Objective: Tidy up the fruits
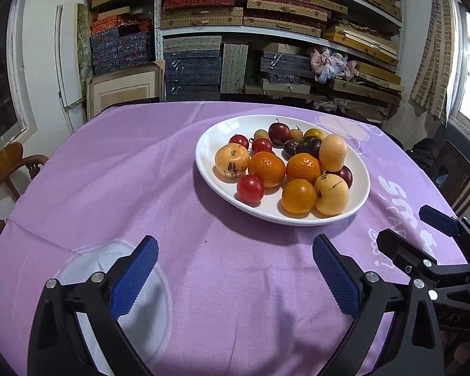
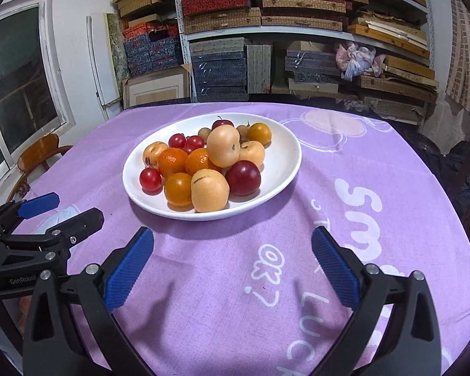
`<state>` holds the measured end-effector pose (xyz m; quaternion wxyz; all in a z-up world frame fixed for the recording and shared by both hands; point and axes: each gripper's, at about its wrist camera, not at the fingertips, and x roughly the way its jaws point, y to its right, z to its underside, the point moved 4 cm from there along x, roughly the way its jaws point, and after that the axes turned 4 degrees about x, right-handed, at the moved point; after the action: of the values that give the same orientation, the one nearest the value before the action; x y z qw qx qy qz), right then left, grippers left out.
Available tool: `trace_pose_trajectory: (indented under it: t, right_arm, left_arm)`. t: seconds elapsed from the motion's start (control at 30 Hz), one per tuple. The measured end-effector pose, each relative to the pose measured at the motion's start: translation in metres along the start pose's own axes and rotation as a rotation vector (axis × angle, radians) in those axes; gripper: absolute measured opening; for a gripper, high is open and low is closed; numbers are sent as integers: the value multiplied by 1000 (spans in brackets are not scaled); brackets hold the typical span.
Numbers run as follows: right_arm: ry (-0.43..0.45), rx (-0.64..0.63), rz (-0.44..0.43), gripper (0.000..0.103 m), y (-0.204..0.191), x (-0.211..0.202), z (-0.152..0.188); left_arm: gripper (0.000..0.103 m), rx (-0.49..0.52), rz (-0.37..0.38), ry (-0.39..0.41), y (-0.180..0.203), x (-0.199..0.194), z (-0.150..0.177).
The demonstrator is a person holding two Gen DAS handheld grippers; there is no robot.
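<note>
A white oval plate (image 1: 203,163) (image 2: 291,156) sits on the purple tablecloth, piled with fruit. It holds oranges (image 1: 266,169) (image 2: 178,189), small red tomatoes (image 1: 250,188) (image 2: 150,179), pale yellow fruits (image 1: 331,194) (image 2: 210,191) and dark red plums (image 1: 279,133) (image 2: 242,177). My left gripper (image 1: 235,244) (image 2: 78,206) is open over bare cloth, short of the plate's near left side. Open too, my right gripper (image 2: 232,235) (image 1: 404,224) hovers before the plate's near right side. Neither holds anything.
The tablecloth (image 2: 344,169) carries white lettering on the right and a white round print (image 1: 134,297) under my left gripper. Wooden chairs stand at the left (image 1: 6,163) and right (image 1: 463,175). Metal shelves (image 1: 266,31) stacked with boxes fill the wall behind the table.
</note>
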<state>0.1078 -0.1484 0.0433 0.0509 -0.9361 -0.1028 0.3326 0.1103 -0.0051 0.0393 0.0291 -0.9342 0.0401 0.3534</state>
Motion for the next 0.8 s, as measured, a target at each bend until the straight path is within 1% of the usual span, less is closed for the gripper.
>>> trace_pose_trajectory:
  t: [0.07,0.2,0.43,0.8]
  right_arm:
    - [13,-19,19,99,-2,-2,0]
    - [25,-29,18,99,-3,-4,0]
    - [12,-23,18,99,-1,-2,2]
    - [22,18,16,99,9,-6,-2]
  left_arm:
    - [100,18,-12,11,2,-1,0]
    - [99,30,-20,28,3,-2,0]
    - [99,70,-90,82,7,-9,1]
    - [99,72,-61,47,11,-4,3]
